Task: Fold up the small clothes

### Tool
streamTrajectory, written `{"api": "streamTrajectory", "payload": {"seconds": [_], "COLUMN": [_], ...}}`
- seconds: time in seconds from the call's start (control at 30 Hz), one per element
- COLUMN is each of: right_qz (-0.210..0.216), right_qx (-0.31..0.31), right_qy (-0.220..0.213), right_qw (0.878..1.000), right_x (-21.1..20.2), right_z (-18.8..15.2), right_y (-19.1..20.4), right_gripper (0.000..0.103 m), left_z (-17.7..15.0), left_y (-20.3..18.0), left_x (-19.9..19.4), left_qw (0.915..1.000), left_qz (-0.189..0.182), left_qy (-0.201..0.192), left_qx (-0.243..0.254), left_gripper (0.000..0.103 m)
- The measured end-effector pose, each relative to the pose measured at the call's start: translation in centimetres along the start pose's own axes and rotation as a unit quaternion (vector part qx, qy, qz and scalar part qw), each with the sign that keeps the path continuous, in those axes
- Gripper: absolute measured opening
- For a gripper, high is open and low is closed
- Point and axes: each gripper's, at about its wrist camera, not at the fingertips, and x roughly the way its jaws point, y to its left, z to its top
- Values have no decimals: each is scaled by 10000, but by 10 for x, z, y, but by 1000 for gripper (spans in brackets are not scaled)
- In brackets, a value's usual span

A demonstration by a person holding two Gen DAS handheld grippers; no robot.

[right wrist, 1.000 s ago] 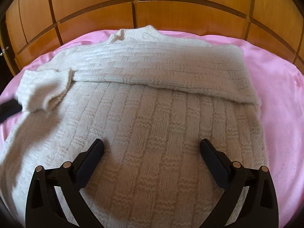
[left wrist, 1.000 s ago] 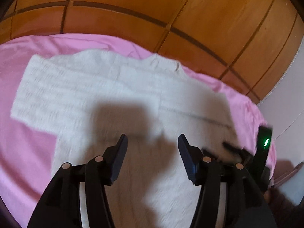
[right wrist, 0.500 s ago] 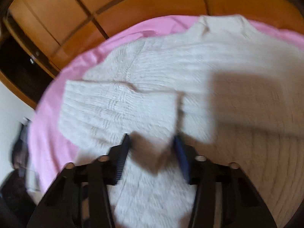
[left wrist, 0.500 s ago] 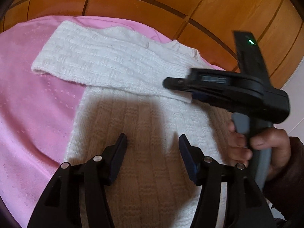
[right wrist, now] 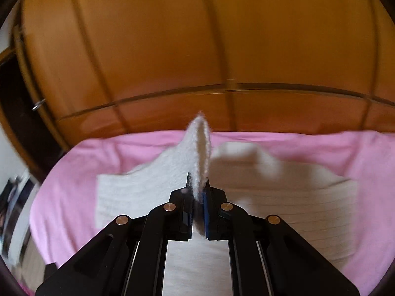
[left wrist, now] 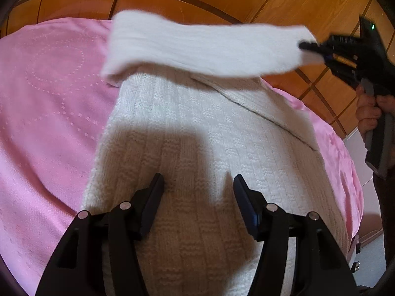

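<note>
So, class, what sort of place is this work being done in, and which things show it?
Probably a bedroom: a white knitted sweater lies on a pink bedsheet, with panelled wooden wardrobe doors right behind it.

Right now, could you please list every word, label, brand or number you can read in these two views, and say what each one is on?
None: no readable text in either view.
The white sweater, its lifted sleeve and the pink sheet bear only knit and dotted patterns.
The right gripper shows a green light, no lettering.
The dark items at the right wrist view's left edge are too blurred to read.
</note>
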Motion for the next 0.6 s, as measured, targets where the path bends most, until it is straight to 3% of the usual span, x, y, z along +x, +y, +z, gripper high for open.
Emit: {"api": "streamTrajectory", "payload": {"seconds": [0.2, 0.33, 0.4, 0.6], "right_qz": [-625, -879, -1221, -1236], "right_qx": [818, 1012, 1036, 1558], "right_qy": [135, 317, 375, 746], "right_qw": [9946, 9905, 9864, 9772], "right_x": [0, 13, 15, 36], "right_z": [-11, -26, -35, -63], "right_y": [-81, -103, -112, -146], "right_gripper": [5, 5, 5, 5], "left_z": [2, 2, 1, 3], "left_y": [-2, -3, -3, -5], "left_x": [1, -1, -2, -2], "left_qw": [10000, 10000, 9999, 9999], "left_qz": [44, 71, 82, 109], "left_qy": [5, 21, 34, 91], "left_qx": [33, 61, 65, 92], "left_gripper": [59, 59, 59, 59]}}
